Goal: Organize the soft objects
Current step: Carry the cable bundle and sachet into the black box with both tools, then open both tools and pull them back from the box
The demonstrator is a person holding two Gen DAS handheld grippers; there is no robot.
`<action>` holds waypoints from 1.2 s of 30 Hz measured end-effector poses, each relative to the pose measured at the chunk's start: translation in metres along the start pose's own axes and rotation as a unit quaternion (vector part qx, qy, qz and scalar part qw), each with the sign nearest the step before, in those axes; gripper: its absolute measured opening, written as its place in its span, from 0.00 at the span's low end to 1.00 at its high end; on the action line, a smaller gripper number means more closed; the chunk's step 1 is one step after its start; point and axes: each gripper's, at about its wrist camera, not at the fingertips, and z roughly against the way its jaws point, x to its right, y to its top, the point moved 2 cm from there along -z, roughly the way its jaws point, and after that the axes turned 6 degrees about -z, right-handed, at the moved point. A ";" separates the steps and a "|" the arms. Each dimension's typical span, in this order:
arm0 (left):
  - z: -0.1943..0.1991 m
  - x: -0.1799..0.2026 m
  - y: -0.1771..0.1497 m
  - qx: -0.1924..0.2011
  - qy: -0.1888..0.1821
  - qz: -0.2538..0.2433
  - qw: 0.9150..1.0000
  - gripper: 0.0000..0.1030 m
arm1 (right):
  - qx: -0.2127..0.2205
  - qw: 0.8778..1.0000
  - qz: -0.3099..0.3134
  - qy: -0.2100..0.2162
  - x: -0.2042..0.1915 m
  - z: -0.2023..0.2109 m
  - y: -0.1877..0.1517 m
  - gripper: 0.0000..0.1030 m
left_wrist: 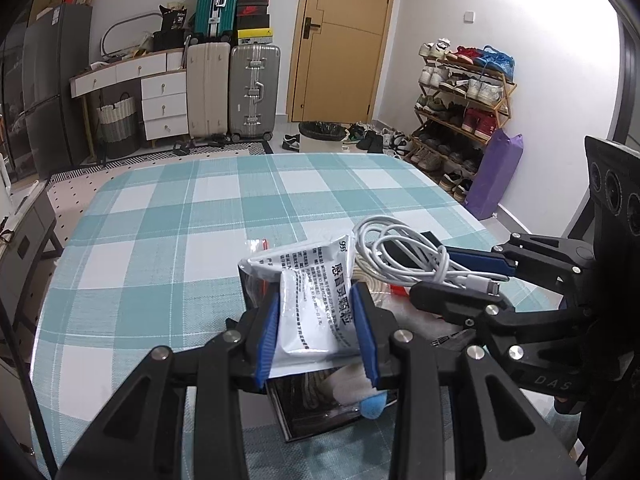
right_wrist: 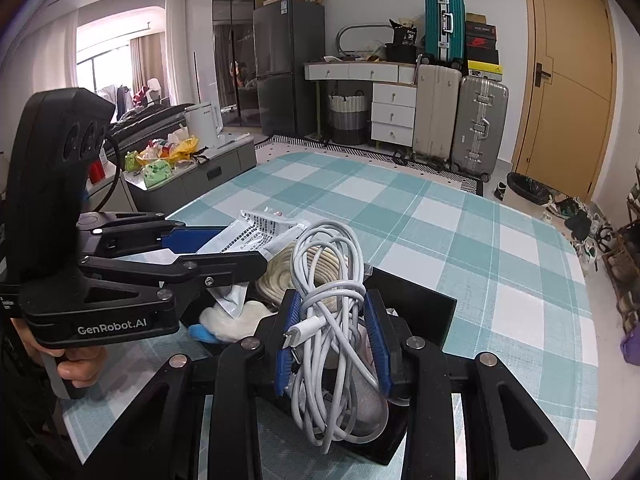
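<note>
My left gripper (left_wrist: 320, 322) is shut on a white medicine sachet (left_wrist: 316, 304) with black print, held above a black tray (left_wrist: 316, 416). The sachet also shows in the right wrist view (right_wrist: 260, 232), with the left gripper (right_wrist: 224, 252) on it. My right gripper (right_wrist: 330, 340) is shut on a coiled white charging cable (right_wrist: 328, 280) over the same black tray (right_wrist: 416, 300). In the left wrist view the cable (left_wrist: 404, 252) hangs from the right gripper (left_wrist: 496, 280). A coiled cream rope (right_wrist: 280, 272) and a white and blue soft item (right_wrist: 224, 324) lie in the tray.
The tray sits near the front of a table with a teal and white checked cloth (left_wrist: 180, 220). Beyond the table are suitcases (left_wrist: 232, 88), a white drawer unit (left_wrist: 164, 104), a door (left_wrist: 340, 40) and a shoe rack (left_wrist: 460, 104). A low cabinet with clutter (right_wrist: 180, 160) stands to the left.
</note>
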 end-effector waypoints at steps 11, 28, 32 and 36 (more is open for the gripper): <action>-0.013 0.009 -0.003 -0.014 -0.009 -0.010 1.000 0.33 | -0.020 0.999 0.024 -0.008 0.005 -0.028 -0.006 0.32; -0.022 0.016 -0.010 -0.033 -0.007 -0.033 0.999 0.38 | -0.033 0.998 0.050 -0.019 0.007 -0.038 -0.011 0.39; -0.015 0.015 -0.008 -0.022 -0.017 -0.031 0.999 0.59 | -0.001 0.998 0.045 -0.042 0.013 -0.024 -0.011 0.51; 0.003 0.016 -0.007 0.007 -0.007 -0.040 0.999 0.91 | 0.016 0.998 0.036 -0.054 0.019 -0.007 -0.011 0.74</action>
